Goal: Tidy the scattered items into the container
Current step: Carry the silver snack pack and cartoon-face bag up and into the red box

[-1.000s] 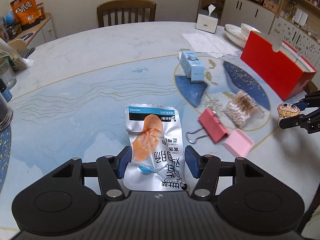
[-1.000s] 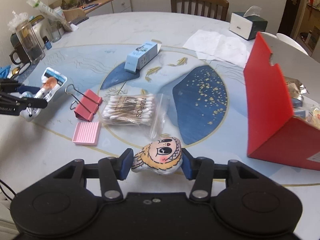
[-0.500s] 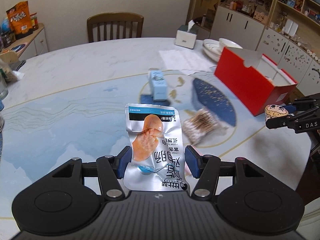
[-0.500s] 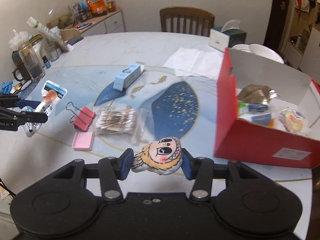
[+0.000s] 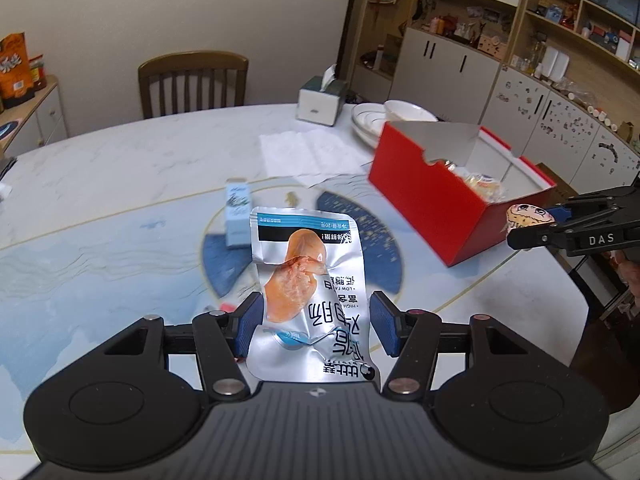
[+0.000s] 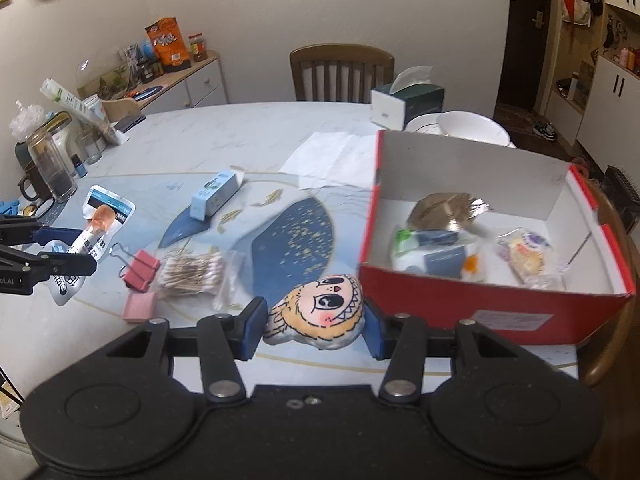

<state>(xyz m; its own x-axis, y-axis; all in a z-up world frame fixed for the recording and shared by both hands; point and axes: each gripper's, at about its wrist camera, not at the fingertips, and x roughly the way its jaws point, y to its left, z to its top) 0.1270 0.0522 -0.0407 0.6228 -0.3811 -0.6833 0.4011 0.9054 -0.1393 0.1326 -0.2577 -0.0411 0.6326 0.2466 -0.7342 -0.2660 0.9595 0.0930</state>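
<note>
Both loads are now riding clear of the tabletop point(image 6: 248, 136) and closing on the open red cardboard box with white inner walls point(image 6: 496, 308): a second ago that box was sitting as a red slab at the right edge of both views, whereas now the right wrist view is looking straight down into it at the wrapped snacks already inside. The left gripper point(image 5: 316, 326) is clenching the lower part of a crinkled silver foil snack pouch with an orange picture and a blue band point(image 5: 308, 280), and the right gripper point(image 6: 314, 326) is pinching a flat cartoon-face plush with orange hair and a toothy grin point(image 6: 318, 312) by its sides. That is leaving both items probably only a short carry and a release short of being tidied. The pouch is standing with its long axis running away from the gripper toward the upper centre of the left view, blue band farthest out. The plush is lying crosswise between the pads, its long axis left to right, face turned up. A pink binder clip point(image 6: 140, 270), a bag of cotton swabs point(image 6: 192, 272) and a pale blue carton point(image 6: 214, 196) are waiting at the left of the right wrist view.
</note>
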